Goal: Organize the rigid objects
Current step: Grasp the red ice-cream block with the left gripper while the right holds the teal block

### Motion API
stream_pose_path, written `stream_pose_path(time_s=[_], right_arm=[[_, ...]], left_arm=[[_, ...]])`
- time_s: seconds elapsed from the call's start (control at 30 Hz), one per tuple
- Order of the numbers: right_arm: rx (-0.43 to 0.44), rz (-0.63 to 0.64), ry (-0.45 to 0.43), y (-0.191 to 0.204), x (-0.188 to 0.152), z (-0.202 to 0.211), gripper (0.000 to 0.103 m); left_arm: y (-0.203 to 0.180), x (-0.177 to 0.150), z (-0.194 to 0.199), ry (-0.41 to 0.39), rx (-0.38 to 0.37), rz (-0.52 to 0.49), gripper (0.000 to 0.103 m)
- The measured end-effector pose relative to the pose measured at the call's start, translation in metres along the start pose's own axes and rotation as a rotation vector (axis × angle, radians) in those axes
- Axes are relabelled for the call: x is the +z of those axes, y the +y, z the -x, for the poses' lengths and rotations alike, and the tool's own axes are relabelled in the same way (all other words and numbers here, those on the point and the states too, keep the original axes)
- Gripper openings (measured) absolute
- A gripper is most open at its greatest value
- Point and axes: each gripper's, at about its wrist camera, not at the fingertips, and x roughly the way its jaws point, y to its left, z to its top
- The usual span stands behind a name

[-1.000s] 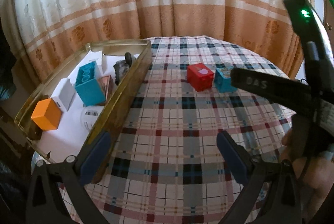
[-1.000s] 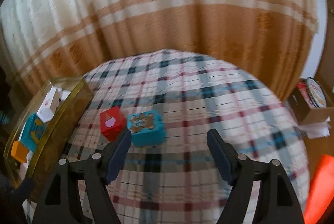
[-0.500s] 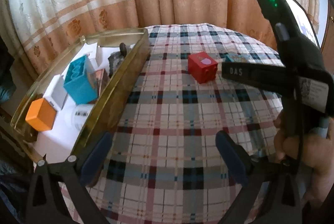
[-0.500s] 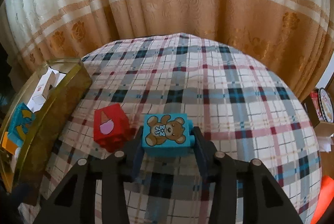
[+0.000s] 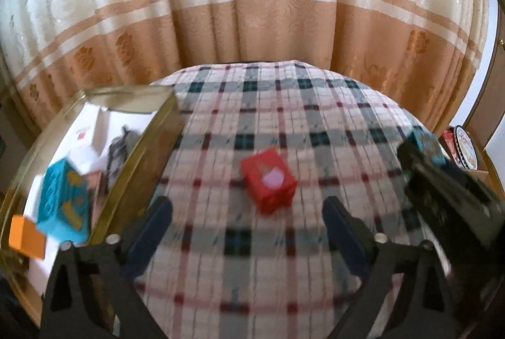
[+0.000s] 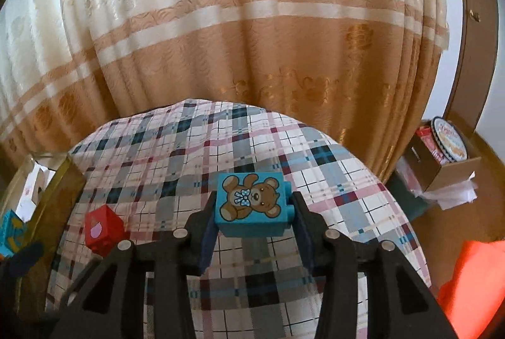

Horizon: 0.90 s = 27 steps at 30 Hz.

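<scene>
My right gripper (image 6: 254,220) is shut on a teal block with a teddy bear picture (image 6: 252,201), held clear above the plaid tablecloth (image 6: 331,206). The same teal block (image 5: 427,145) shows at the right in the left wrist view, in the dark right gripper (image 5: 442,181). A red block (image 5: 268,181) with a pink mark sits on the cloth, just ahead of my left gripper (image 5: 247,220). The left jaws are closing, wide apart, with nothing between them. The red block (image 6: 102,228) also lies at lower left in the right wrist view.
A gold-rimmed tray (image 5: 148,156) stands at the table's left edge, holding a teal block (image 5: 63,200), an orange block (image 5: 25,236), white boxes and a dark toy. A striped curtain (image 5: 252,23) hangs behind. A cardboard box (image 6: 448,162) sits off the table at right.
The right gripper closed on the teddy block and lifted it off the cloth. The left gripper swung right, bringing the red block to the centre of its view.
</scene>
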Motion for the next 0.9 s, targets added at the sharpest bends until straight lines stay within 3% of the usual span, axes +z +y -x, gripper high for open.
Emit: stream_pose_path(time_s=[0.23,0.33,0.67,0.83,0.9], right_arm=[[0.024,-0.046,0.033,-0.007,-0.004,-0.005,0.046],[0.027,-0.042,0.034,-0.006,-0.005,-0.006,0.046],[0.029,-0.06,0.058,-0.008,-0.005,-0.011,0.046],[0.023,-0.065,0.065,-0.009,-0.005,-0.012,0.046],[0.021,-0.063,0.064,-0.008,-0.005,-0.012,0.046]], left_arm=[[-0.007,0.013,-0.04,0.087,-0.001,0.048,0.074],[-0.008,0.013,-0.05,0.119,-0.02,0.059,0.073],[-0.009,0.014,-0.051,0.07,-0.038,0.05,0.069],[-0.005,0.016,-0.051,0.057,-0.063,0.05,0.044],[-0.002,0.016,-0.051,0.054,-0.075,0.057,0.043]])
